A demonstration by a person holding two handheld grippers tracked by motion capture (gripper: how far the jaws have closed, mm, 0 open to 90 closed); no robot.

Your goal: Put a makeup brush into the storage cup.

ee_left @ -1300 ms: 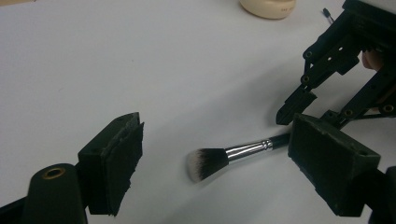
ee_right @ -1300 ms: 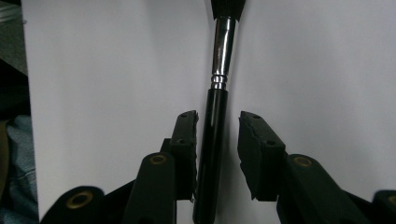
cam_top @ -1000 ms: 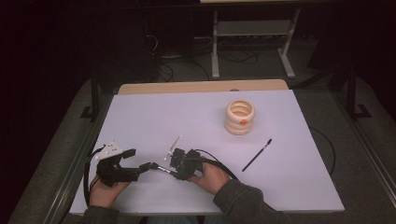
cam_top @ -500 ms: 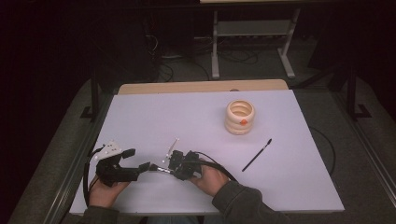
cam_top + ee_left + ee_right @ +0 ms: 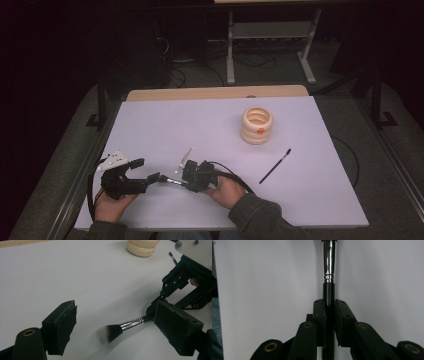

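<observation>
The brush (image 5: 130, 324) lies low over the near left part of the table (image 5: 200, 120), between the two grippers, with its black handle pinched in the right gripper (image 5: 329, 312) and its bristle head pointing left into the open left gripper (image 5: 115, 325). It looks light and slim: a stiff handle, a smooth metal ferrule that would likely slip under the pads, and a soft tuft that would crush or splay if squeezed, so the handle or the ferrule's thick end seems the better place to take hold, not the bristles. The right gripper's jaws are pressed together on the handle just behind the ferrule, gripping it along its length. The left gripper's jaws stand wide apart, one on each side of the tuft, touching nothing; the head sits in the gap, nearer the right-hand pad in the left gripper view. Farther right lie a thin pencil-like brush (image 5: 274, 166) and, beyond it, a ribbed cream pot (image 5: 257, 125), both well apart from the hands.
</observation>
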